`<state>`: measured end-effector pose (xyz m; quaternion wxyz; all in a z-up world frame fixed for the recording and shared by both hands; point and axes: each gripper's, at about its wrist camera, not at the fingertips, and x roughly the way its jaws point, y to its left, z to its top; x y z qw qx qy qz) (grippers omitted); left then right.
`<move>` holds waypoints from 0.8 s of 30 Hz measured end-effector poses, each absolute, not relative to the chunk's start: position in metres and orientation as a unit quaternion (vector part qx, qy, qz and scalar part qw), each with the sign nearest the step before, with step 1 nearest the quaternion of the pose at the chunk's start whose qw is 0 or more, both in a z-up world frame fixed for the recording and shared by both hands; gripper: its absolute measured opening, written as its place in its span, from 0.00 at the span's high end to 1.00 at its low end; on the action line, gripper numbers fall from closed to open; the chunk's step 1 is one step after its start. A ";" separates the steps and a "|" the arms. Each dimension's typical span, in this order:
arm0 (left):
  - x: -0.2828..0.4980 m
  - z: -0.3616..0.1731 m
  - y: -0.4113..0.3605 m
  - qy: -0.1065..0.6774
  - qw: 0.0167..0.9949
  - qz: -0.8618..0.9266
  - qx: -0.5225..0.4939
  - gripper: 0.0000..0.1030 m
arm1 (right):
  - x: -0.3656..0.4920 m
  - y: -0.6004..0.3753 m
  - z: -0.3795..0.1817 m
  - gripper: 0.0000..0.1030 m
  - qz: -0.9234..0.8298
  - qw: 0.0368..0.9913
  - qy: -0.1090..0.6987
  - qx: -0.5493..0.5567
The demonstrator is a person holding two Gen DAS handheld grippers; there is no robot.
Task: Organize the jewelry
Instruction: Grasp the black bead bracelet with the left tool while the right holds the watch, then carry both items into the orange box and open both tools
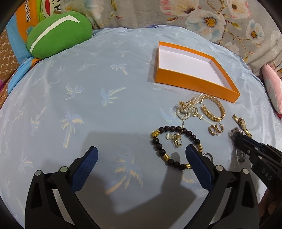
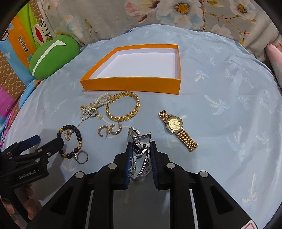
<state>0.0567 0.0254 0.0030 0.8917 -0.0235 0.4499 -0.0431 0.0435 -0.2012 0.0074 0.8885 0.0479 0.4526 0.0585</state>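
Surface: pale blue cloth with a palm-tree print (image 1: 74,98) spread over a bed, floral bedding (image 2: 176,15) behind it, a green cushion (image 1: 58,35) at the far left.
Box: orange tray with a white floor (image 2: 130,82), open on the cloth just beyond the jewelry; nothing lies in it.
Right claw (image 2: 141,151): nearly shut, its blue pads pressed on a silver watch (image 2: 139,141) whose band hangs down between them.
Left claw (image 1: 141,158): spread wide, holding nothing; its right pad lies across the edge of the dark bead bracelet (image 1: 169,146).
Loose pieces: pearl strand (image 2: 95,105), gold braided bangle (image 2: 123,109) and a pair of gold hoop earrings (image 2: 110,131) lie close together between the tray and the claws.
Right view only: the gold watch (image 2: 177,129) shows whole, face up, lying apart to the right of the pile; a silver ring (image 2: 82,156) rests against the bead bracelet.
Left view only: the small charm with a pale stone (image 1: 175,139) inside the bead loop is clearer here; the gold watch sits at the edge, partly hidden by the right claw, and the silver watch is barely seen behind it.
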 end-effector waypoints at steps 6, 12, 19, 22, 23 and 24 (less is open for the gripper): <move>0.055 0.002 0.013 0.447 0.892 -0.059 -0.003 0.24 | 0.031 -0.206 0.007 0.82 0.057 0.884 0.459 0.061; 0.054 0.006 0.008 0.443 0.892 -0.085 -0.008 0.46 | 0.028 -0.206 0.008 0.82 0.058 0.883 0.461 0.065; 0.054 0.008 0.009 0.437 0.893 -0.105 -0.024 0.76 | 0.027 -0.206 0.008 0.82 0.059 0.883 0.461 0.067; 0.053 0.007 0.008 0.439 0.892 -0.110 -0.024 0.89 | 0.026 -0.206 0.008 0.82 0.059 0.883 0.461 0.067; 0.053 0.007 0.008 0.439 0.891 -0.112 -0.024 0.92 | 0.026 -0.206 0.008 0.82 0.058 0.883 0.460 0.067; 0.053 0.007 0.007 0.439 0.891 -0.115 -0.023 0.93 | 0.026 -0.206 0.008 0.82 0.058 0.883 0.461 0.067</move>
